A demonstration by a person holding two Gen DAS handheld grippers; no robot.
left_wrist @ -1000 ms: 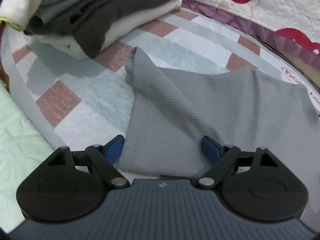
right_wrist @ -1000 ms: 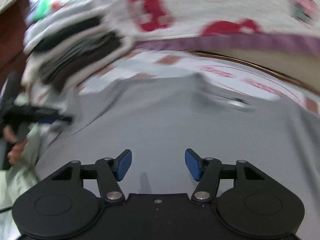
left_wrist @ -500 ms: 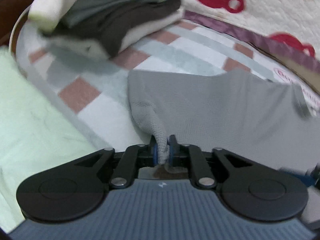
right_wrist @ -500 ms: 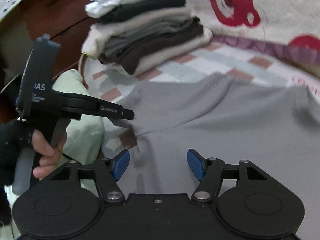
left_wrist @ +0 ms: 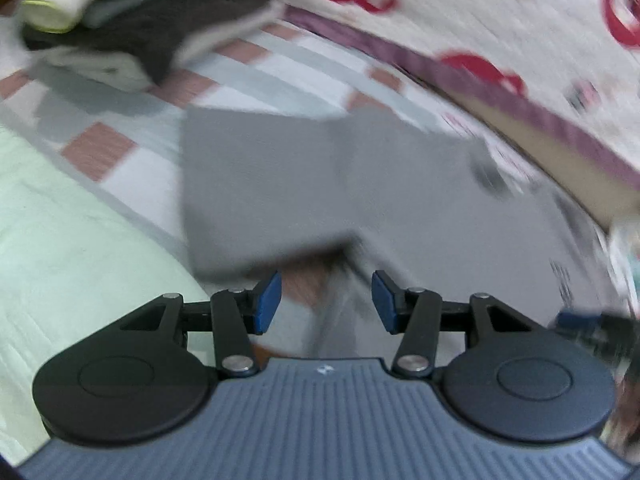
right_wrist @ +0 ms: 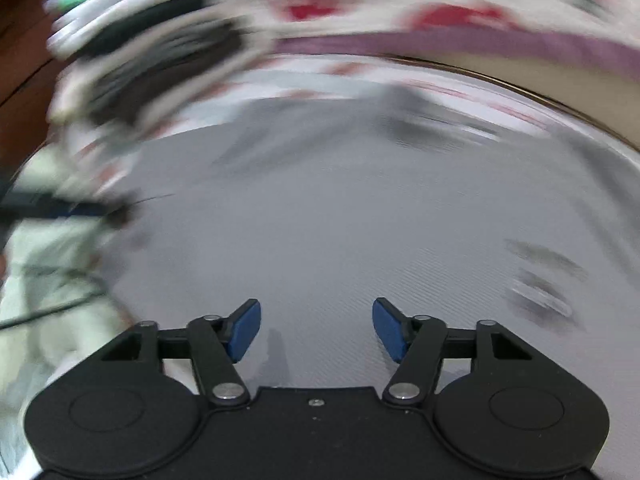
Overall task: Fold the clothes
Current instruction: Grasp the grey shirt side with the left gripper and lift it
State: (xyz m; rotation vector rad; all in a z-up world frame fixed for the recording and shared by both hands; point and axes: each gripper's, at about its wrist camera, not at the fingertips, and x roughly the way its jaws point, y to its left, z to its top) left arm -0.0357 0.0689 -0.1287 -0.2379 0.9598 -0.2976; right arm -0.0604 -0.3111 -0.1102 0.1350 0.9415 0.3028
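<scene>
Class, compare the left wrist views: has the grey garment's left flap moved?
Yes. The grey garment flap, earlier pinched, now lies folded flat, nearer the clothes stack.

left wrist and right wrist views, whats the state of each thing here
grey garment: lying on the bed, its left part folded over, held by neither gripper
pile of clothes: folded, stacked at the far left
left gripper: open, jaws have just been opening, nothing between the fingers
right gripper: open, jaws have just been closing, over the grey garment

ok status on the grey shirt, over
Left gripper open, jaws just opened, nothing between. Right gripper open over grey shirt. Shirt part folded. Folded pile sits clear.
</scene>
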